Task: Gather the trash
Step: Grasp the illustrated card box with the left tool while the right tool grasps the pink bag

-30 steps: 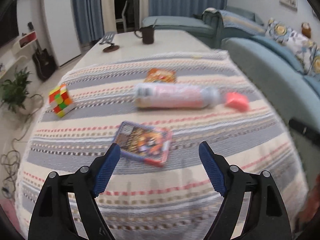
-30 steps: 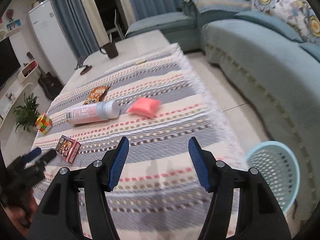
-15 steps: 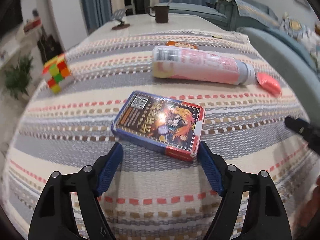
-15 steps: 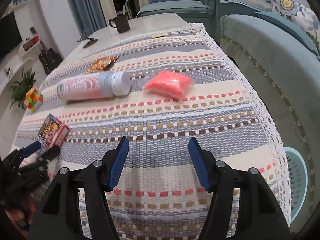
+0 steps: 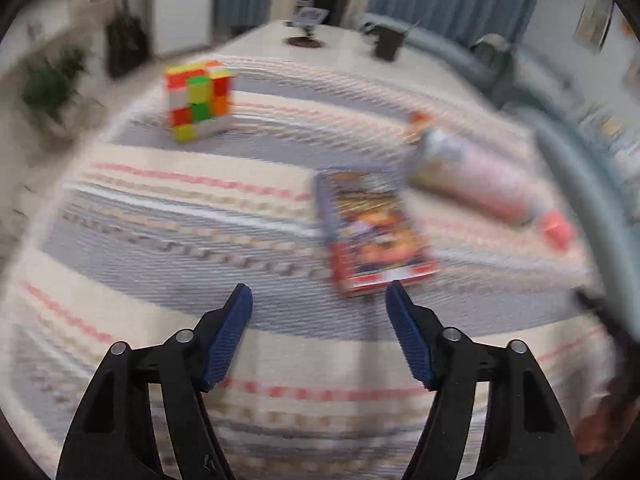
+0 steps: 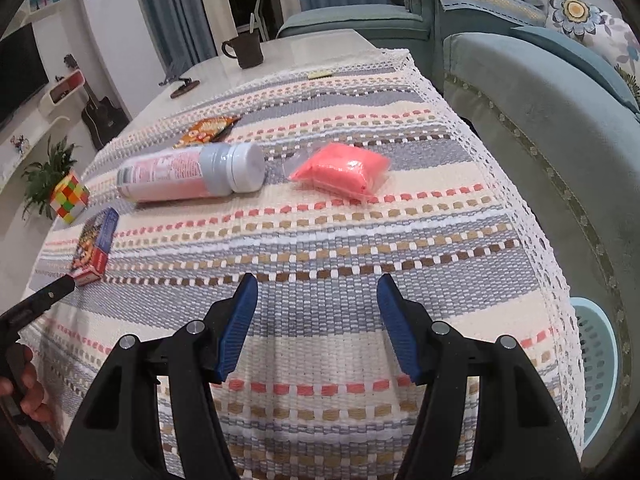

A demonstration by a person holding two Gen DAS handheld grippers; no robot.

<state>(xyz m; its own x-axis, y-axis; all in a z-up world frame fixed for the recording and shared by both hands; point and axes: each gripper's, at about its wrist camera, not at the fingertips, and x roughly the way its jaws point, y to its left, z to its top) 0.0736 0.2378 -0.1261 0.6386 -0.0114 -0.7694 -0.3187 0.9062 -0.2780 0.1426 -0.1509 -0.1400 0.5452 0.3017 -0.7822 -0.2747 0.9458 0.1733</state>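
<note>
A colourful card box lies on the striped tablecloth, just ahead and right of my open, empty left gripper; the view is blurred. The box also shows in the right wrist view. A pink bottle with a grey cap lies on its side, with a pink plastic packet to its right and an orange snack wrapper behind it. My right gripper is open and empty above the cloth, well short of the packet. A light-blue basket stands on the floor at the right.
A Rubik's cube stands at the cloth's left side. A dark mug and a small dark stand sit on the bare far tabletop. A teal sofa runs along the right. The left gripper's tip shows at the right view's left edge.
My left gripper has swung to the left, so the card box now lies ahead right of the jaws. My right gripper has moved closer over the cloth toward the packet.
</note>
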